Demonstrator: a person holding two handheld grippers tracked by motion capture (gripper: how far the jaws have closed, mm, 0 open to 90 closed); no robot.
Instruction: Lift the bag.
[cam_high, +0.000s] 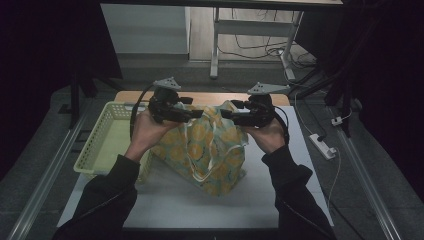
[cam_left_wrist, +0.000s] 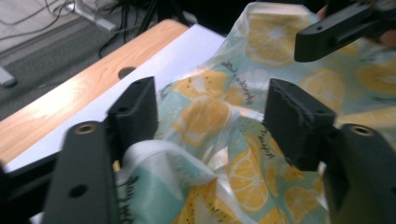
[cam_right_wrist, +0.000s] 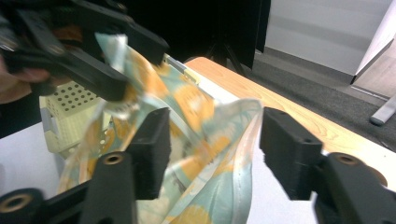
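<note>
A bag printed with lemon slices (cam_high: 210, 150) stood on the white table top (cam_high: 165, 200), its upper edge raised between the two grippers and its base resting just beside a pale yellow perforated basket (cam_high: 107, 135) at the person's left. The left gripper (cam_high: 192, 114) was at the bag's top left corner, held in the left hand (cam_high: 147, 131), and the right gripper (cam_high: 230, 114) faced it at the top right corner, held in the right hand (cam_high: 267, 135). In the left gripper view, the left gripper (cam_left_wrist: 210, 116) had its jaws parted, and the bag's folded rim (cam_left_wrist: 210, 140) lay between them, close against one jaw while the other stood clear of the fabric. In the right gripper view, the right gripper (cam_right_wrist: 215, 140) also stood with jaws apart; the bag's edge (cam_right_wrist: 219, 135) hung in the gap without being pinched. Farther off in that view the left gripper (cam_right_wrist: 116, 56) showed with fabric at its tips.
</note>
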